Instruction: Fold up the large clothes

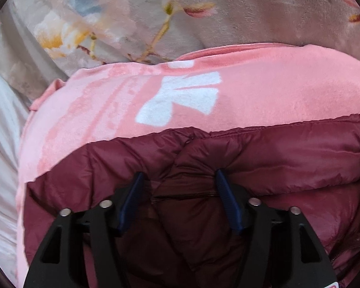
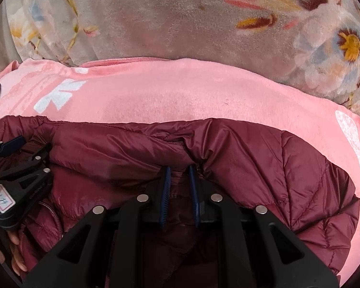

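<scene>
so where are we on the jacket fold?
Done: the maroon quilted puffer jacket is already doubled over into a bundle on the pink fleece blanket.
In hand: right tongs are pinched on a fold of it; left tongs stand open over the fabric, gripping nothing.
Left: right tongs' release, maybe a final tidy. Whether more folds are needed can't be told.

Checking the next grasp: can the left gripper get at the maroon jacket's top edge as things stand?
Probably yes: the left gripper stands open over the maroon jacket, and nothing lies between its fingers and the top edge just ahead.
</scene>
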Tool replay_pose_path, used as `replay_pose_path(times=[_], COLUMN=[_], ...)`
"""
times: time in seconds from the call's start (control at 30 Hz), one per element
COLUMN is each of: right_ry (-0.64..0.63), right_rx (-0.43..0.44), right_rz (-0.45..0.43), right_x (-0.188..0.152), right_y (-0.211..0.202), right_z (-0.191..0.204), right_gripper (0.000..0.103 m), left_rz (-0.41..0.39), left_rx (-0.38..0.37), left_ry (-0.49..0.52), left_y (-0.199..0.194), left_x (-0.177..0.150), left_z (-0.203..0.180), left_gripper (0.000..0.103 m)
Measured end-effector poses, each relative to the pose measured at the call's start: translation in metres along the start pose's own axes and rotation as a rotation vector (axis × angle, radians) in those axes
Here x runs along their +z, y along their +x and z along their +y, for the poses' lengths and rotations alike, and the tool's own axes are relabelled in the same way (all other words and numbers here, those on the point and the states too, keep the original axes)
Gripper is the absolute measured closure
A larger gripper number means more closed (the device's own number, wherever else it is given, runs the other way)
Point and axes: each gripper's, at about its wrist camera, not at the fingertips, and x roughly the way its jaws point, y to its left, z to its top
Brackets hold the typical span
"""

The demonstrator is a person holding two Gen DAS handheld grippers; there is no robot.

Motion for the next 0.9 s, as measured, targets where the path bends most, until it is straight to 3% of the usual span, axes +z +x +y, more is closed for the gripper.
replay_pose_path(times=[0.03,0.1,0.13,0.2,0.43,0.6,0.7,0.9], right_ry=[0.017,0.057,0.068,0.053,0.106,0.237,0.290,0.358], right_rx=[0.018,0.037,0.042,0.031,0.005,-0.016,-0.021,0.035], right_rz=[0.002,-0.011,-0.040,-0.078,-0.012,0.079,0.107,0.059], right_x=[-0.002,-0.012,-0.024,-0.049,-0.175,-0.282,-0.323,-0.356], right_y=[-0.007,-0.035,-0.064,-0.108,-0.229,-0.288,-0.303,-0.319], right_z=[-0.005,-0.019,-0.029,-0.045,-0.107,-0.152,-0.162,-0.153], right_gripper=[0.084,0.081,0.063,0.046,0.042,0.038,0.038,0.036], left_rz=[0.001,0.015,0.024,0.048,0.071,0.185,0.260,0.242], left_rx=[0.008,-0.030,-0.107,-0.239,-0.376,-0.390,-0.391,-0.465], left_ry=[-0.003,-0.032,-0.076,-0.142,-0.162,-0.220,-0.276,-0.371], left_y=[-0.004,-0.016,-0.028,-0.051,-0.130,-0.156,-0.163,-0.192], left_x=[-0.003,-0.011,-0.021,-0.046,-0.162,-0.252,-0.302,-0.339], left_z=[0.004,0.017,0.030,0.057,0.140,0.199,0.224,0.237], left_gripper=[0.030,0.030,0.030,0.030,0.025,0.024,0.024,0.024])
